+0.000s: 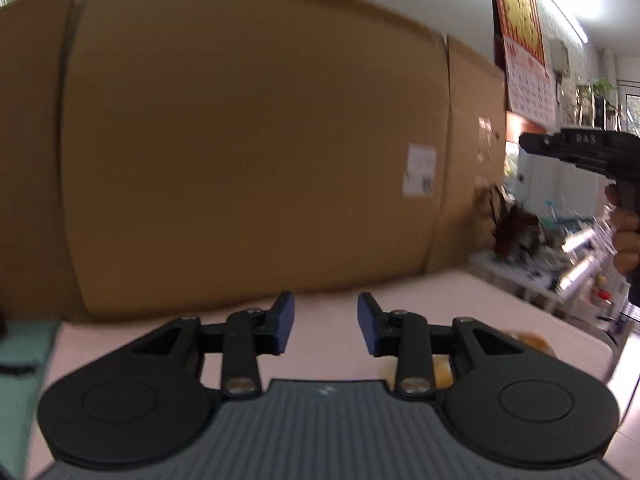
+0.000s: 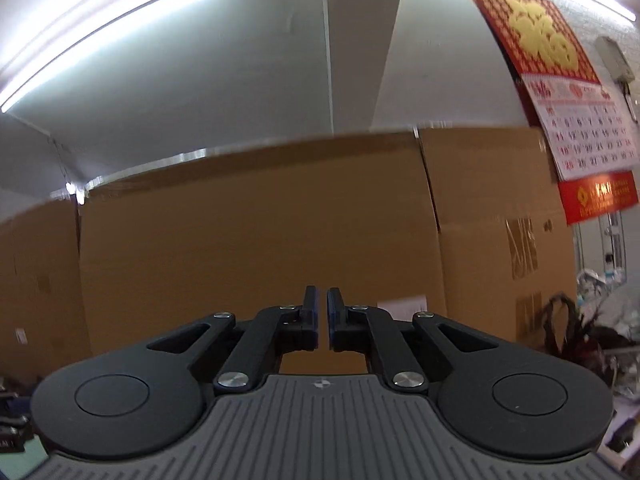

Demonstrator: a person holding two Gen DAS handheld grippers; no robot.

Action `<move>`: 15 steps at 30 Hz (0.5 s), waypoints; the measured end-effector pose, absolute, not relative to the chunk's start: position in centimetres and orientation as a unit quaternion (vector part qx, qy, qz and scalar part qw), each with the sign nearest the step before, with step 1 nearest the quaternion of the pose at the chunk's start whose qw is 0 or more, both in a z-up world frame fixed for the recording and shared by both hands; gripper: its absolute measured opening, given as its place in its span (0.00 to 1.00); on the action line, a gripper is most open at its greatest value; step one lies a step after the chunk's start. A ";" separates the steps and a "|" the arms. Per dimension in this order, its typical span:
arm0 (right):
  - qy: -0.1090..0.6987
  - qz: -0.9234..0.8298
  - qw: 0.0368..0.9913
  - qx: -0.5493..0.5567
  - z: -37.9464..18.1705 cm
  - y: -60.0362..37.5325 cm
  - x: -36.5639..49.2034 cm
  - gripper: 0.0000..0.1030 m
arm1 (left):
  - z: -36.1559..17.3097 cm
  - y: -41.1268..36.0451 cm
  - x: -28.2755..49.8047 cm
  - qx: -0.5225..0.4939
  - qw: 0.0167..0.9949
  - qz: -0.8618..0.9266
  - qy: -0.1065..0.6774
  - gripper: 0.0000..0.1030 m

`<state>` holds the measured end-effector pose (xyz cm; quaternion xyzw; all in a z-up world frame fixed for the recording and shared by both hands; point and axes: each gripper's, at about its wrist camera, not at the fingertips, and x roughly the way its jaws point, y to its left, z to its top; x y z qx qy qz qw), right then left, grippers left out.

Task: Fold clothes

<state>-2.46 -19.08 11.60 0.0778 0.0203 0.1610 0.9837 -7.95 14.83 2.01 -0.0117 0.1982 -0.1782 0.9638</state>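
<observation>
My left gripper (image 1: pixel 326 322) hangs open over a pale pink table (image 1: pixel 460 300), its blue pads wide apart with nothing between them. A pale green cloth-like patch (image 1: pixel 24 356) lies at the table's left edge, and a yellow-orange soft thing (image 1: pixel 443 372) shows partly behind the gripper's right finger. At the far right of the left wrist view a hand (image 1: pixel 626 236) holds my right gripper (image 1: pixel 528 144) in the air. In its own view my right gripper (image 2: pixel 322 312) points level at the boxes, with a narrow gap between its pads and nothing in it.
Large cardboard boxes (image 1: pixel 248 152) form a wall right behind the table. A red wall calendar (image 2: pixel 560 92) hangs at the upper right. Cluttered shelves and a dark plant (image 1: pixel 516 228) stand past the table's right end.
</observation>
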 end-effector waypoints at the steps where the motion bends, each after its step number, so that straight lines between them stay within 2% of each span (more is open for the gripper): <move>1: 0.058 0.168 0.981 0.071 9.9 -19.3 -2.0 0.20 | 0.0 14.4 -7.9 -0.016 0.955 -0.187 0.228 0.35; 2: 0.100 0.179 0.977 0.064 7.9 -19.5 -1.6 0.26 | -1.7 14.1 -8.0 -0.015 0.949 -0.191 0.251 0.35; 3: 0.140 0.189 0.970 0.057 6.1 -19.7 -1.4 0.36 | -3.2 13.9 -8.3 -0.018 0.943 -0.194 0.271 0.37; 5: 0.208 0.211 0.954 0.043 2.9 -19.8 -1.2 0.44 | -5.0 14.4 -9.0 -0.039 0.928 -0.207 0.308 0.46; 9: 0.257 0.266 0.929 -0.018 -0.2 -18.5 -1.5 0.49 | -5.6 15.6 -11.4 -0.084 0.906 -0.247 0.332 0.64; 11: 0.244 0.274 0.927 -0.072 -0.6 -16.6 -1.8 0.54 | -5.0 14.9 -12.5 -0.067 0.908 -0.261 0.321 0.76; 13: 0.223 0.277 0.927 -0.122 -0.8 -14.1 -1.7 0.56 | -5.2 13.7 -12.6 -0.046 0.908 -0.266 0.321 0.76; 15: 0.208 0.279 0.921 -0.173 -1.2 -11.3 -1.5 0.60 | -6.1 12.6 -12.4 -0.025 0.909 -0.253 0.331 0.65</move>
